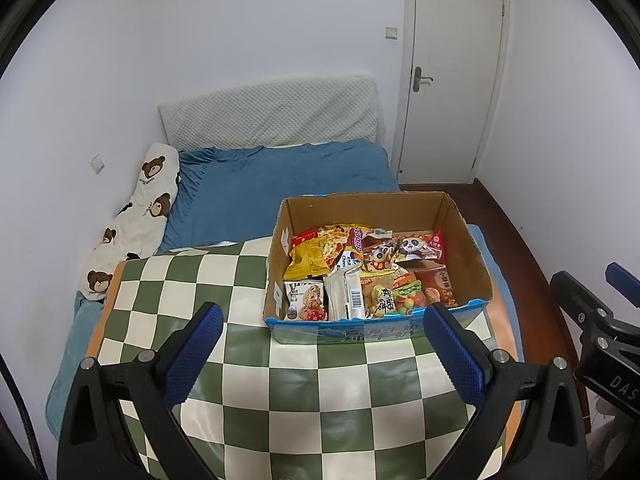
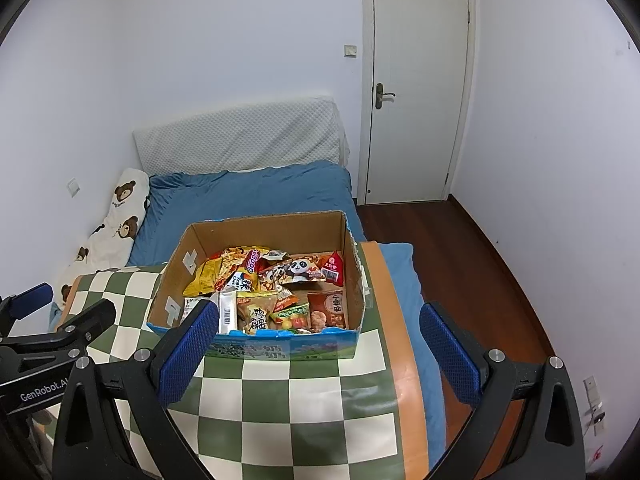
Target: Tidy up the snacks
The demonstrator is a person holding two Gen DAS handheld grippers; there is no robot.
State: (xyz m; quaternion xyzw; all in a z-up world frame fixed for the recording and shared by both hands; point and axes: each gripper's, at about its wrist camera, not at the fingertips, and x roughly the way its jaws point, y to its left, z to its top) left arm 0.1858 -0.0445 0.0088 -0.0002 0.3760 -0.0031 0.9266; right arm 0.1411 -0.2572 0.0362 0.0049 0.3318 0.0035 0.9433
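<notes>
Snacks fill the open brown cardboard box with a blue printed base (image 1: 460, 232), which sits at twelve o'clock on the green-and-cream checkered cloth (image 1: 248, 360). Both claws hang wide and empty, the left gripper (image 1: 324, 332) and the right gripper (image 2: 316, 332) well short of the heap. The slick foil packets (image 1: 316, 256) overlap loosely, so a shallow pinch could slip or drag a neighbour out over the torn front wall.

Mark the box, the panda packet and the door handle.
box (image 1: 466, 248), left wrist view, bare inner right wall.
panda packet (image 2: 299, 269), right wrist view, panda face.
door handle (image 2: 385, 95), right wrist view, lever.
</notes>
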